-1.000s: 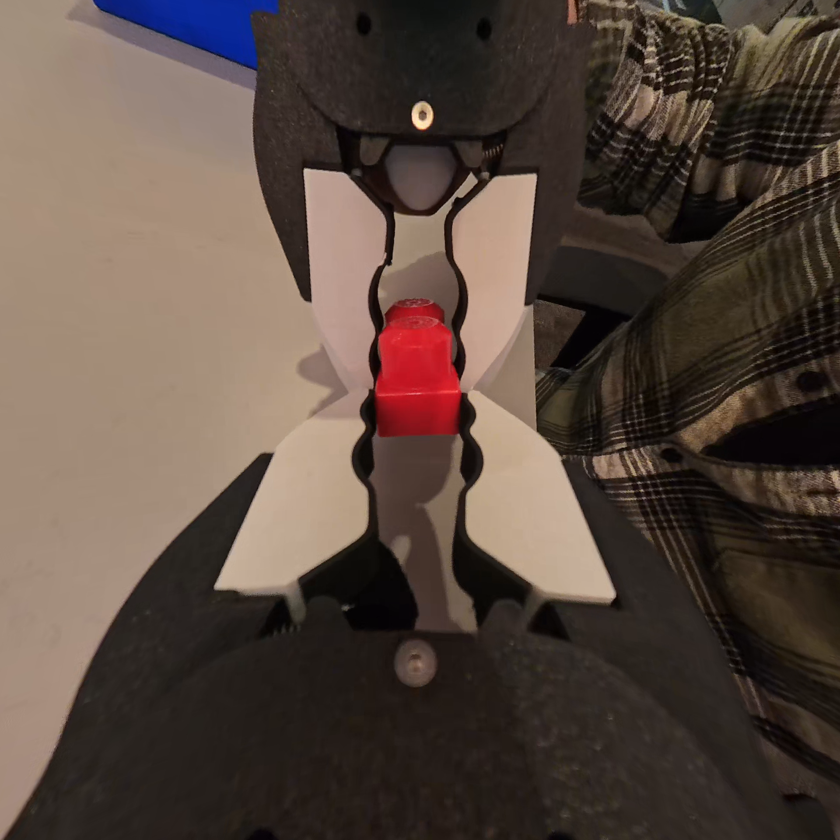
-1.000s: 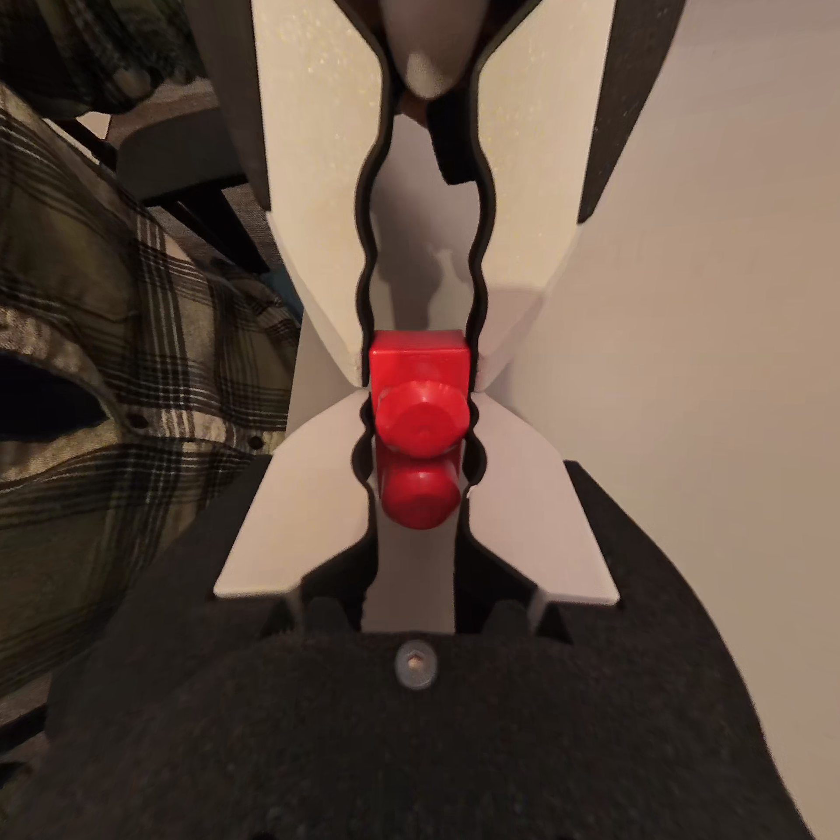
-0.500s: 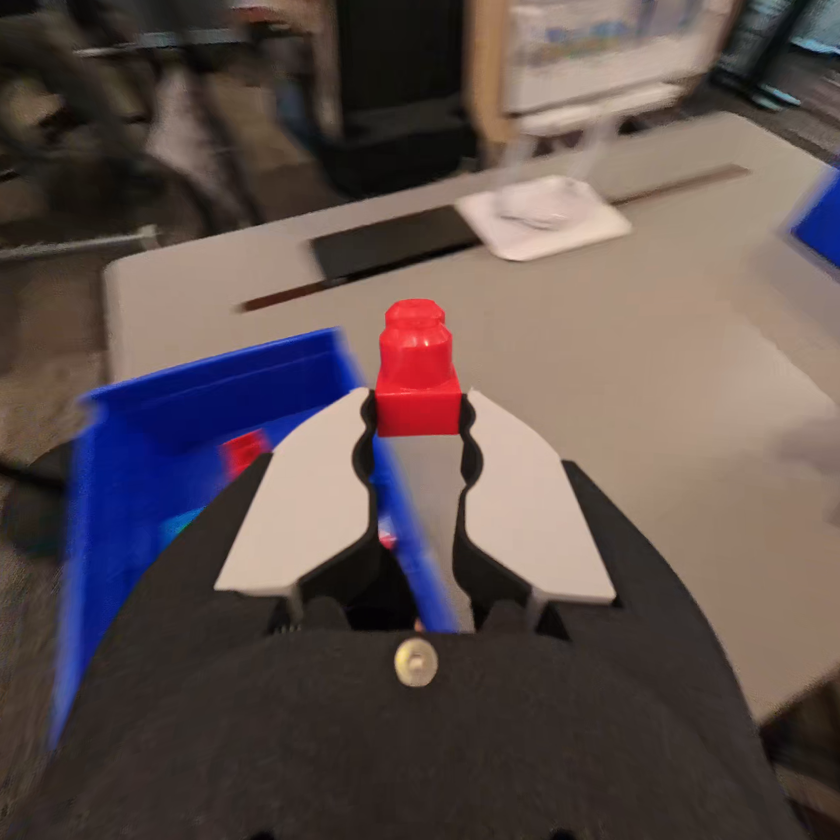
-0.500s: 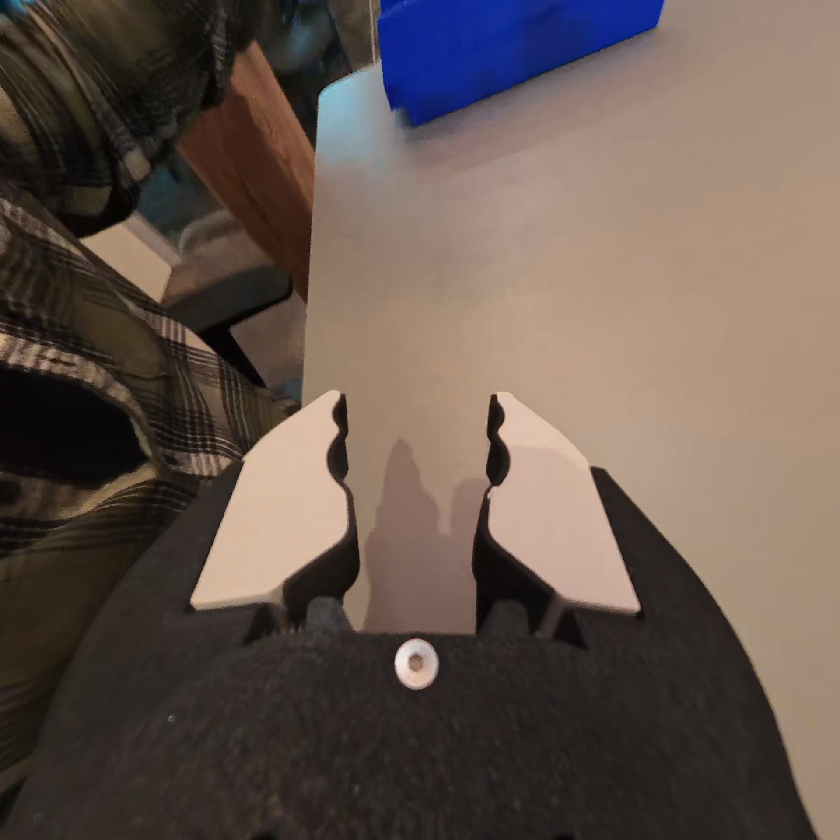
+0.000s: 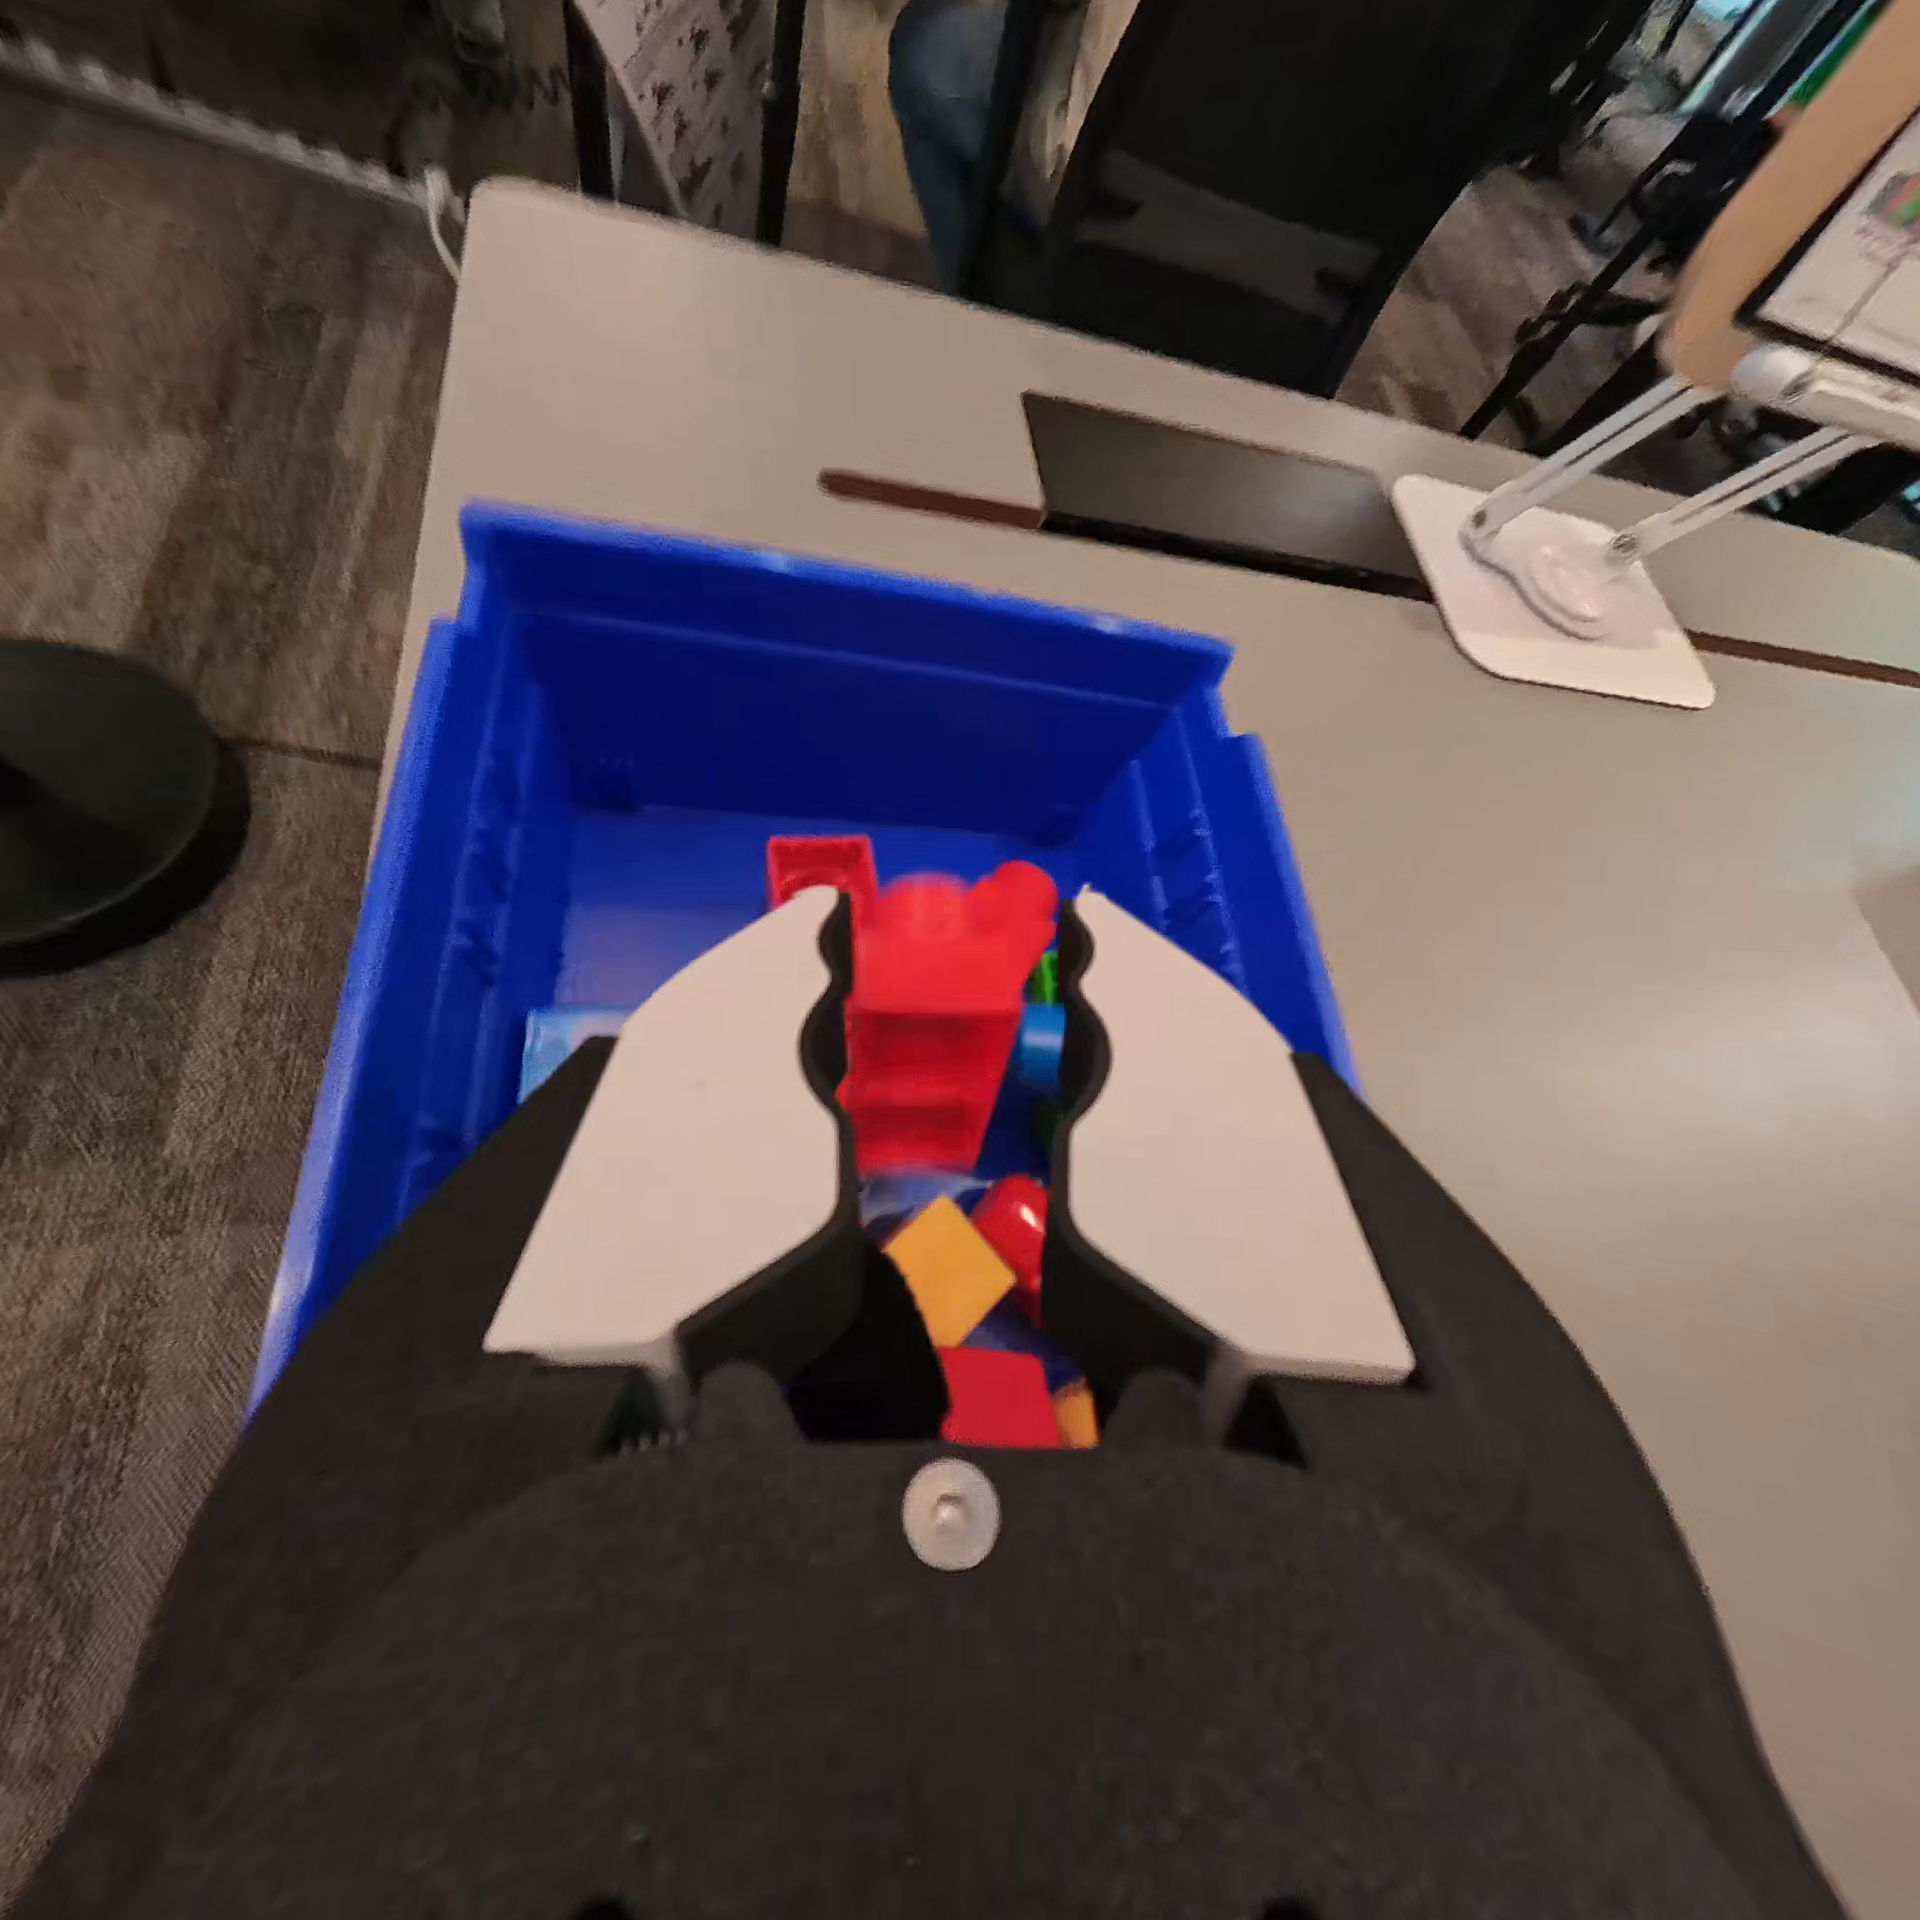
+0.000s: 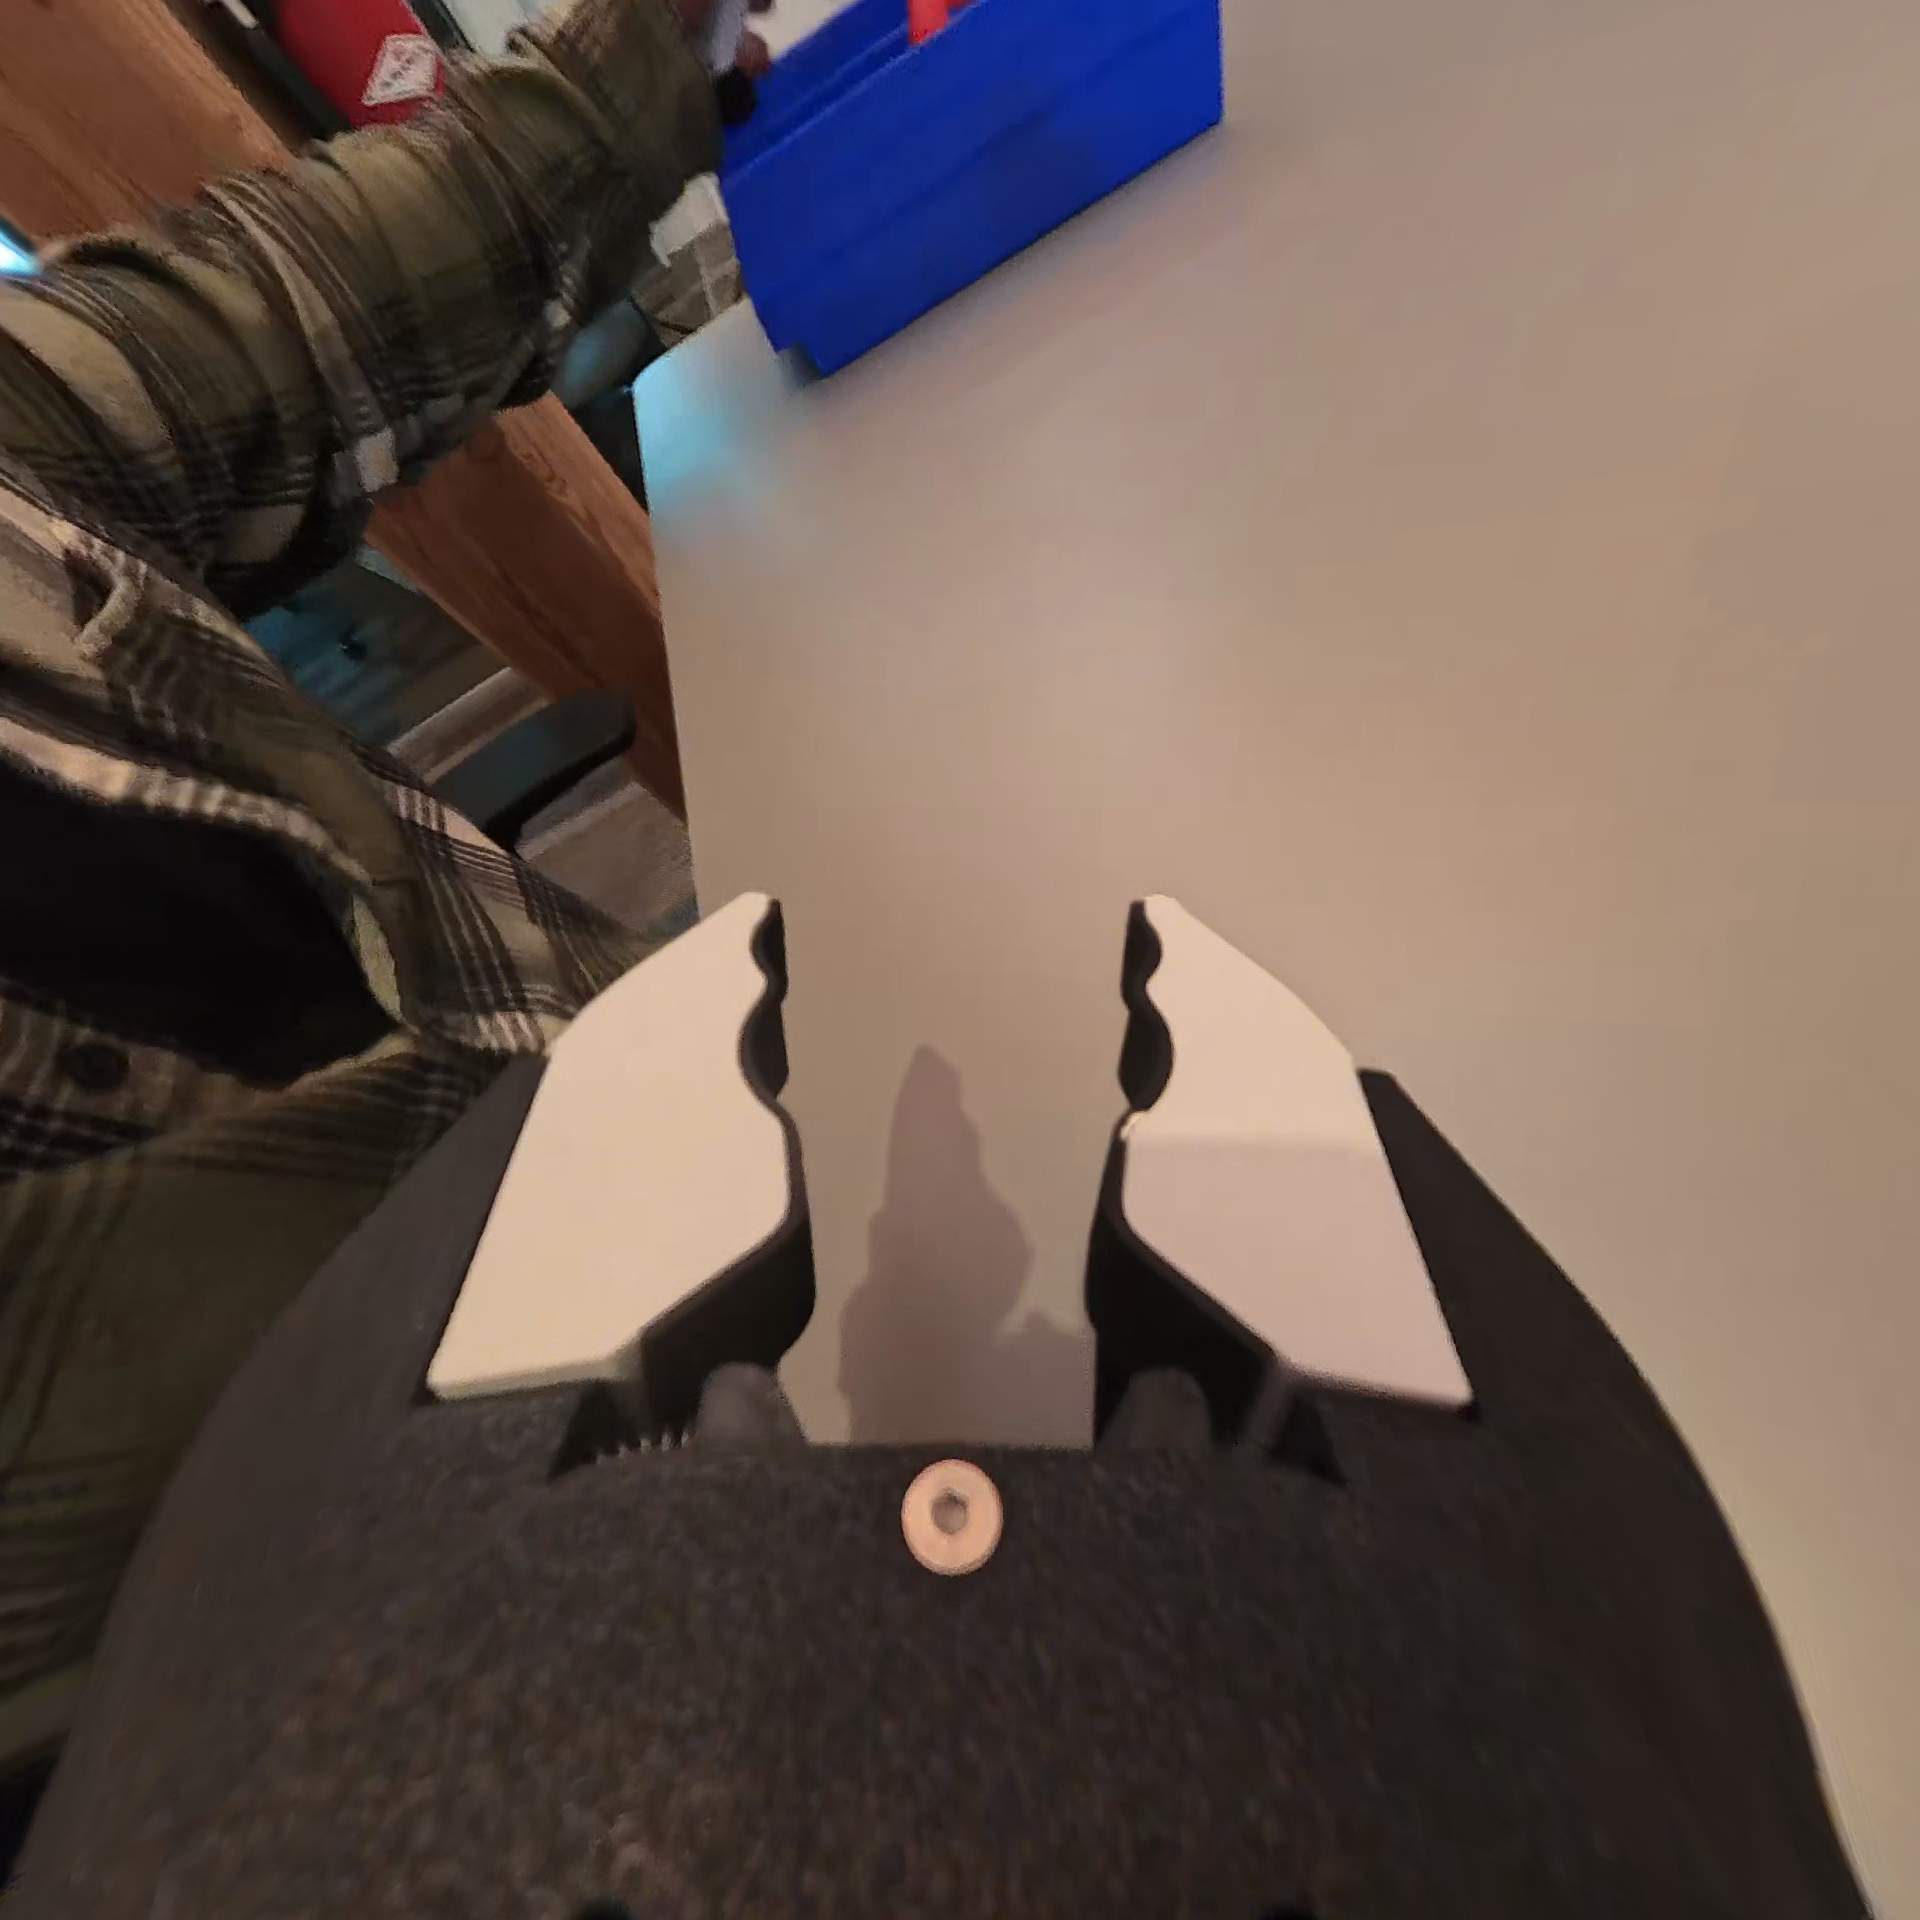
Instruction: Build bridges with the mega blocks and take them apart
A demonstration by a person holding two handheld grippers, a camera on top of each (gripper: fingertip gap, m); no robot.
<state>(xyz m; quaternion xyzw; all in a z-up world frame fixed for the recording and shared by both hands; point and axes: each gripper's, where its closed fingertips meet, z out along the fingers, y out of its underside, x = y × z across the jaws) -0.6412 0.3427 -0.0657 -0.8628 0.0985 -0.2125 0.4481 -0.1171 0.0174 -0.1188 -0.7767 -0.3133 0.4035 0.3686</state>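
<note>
Hanging over the blue bin (image 5: 665, 717), the left gripper (image 5: 948, 914) has its two white fingers (image 5: 686, 1143) spread a little, and a red two-stud block (image 5: 930, 1023) sits in the gap between them, tilted, hollow underside turned toward the camera. There's a sliver of space on either side of it, so whether the block is loose or lightly pinched, I cannot tell; the picture is soft with motion. Down in the bin lie more mega blocks: a yellow one (image 5: 951, 1273), another red one (image 5: 1003, 1397), a light-blue one (image 5: 556, 1039) and a second red piece (image 5: 816, 868) near the far wall. The bin stands at the left corner of the grey table (image 5: 1558, 1039), with a white lamp base (image 5: 1548, 592) and a dark slot (image 5: 1205, 488) farther back. Over on the other side, the right gripper (image 6: 951, 920) is spread wide with nothing between its fingers, poised above bare tabletop and casting a shadow there. From that view the blue bin is well away at the far edge, and a plaid sleeve (image 6: 312, 260) reaches toward it.
</note>
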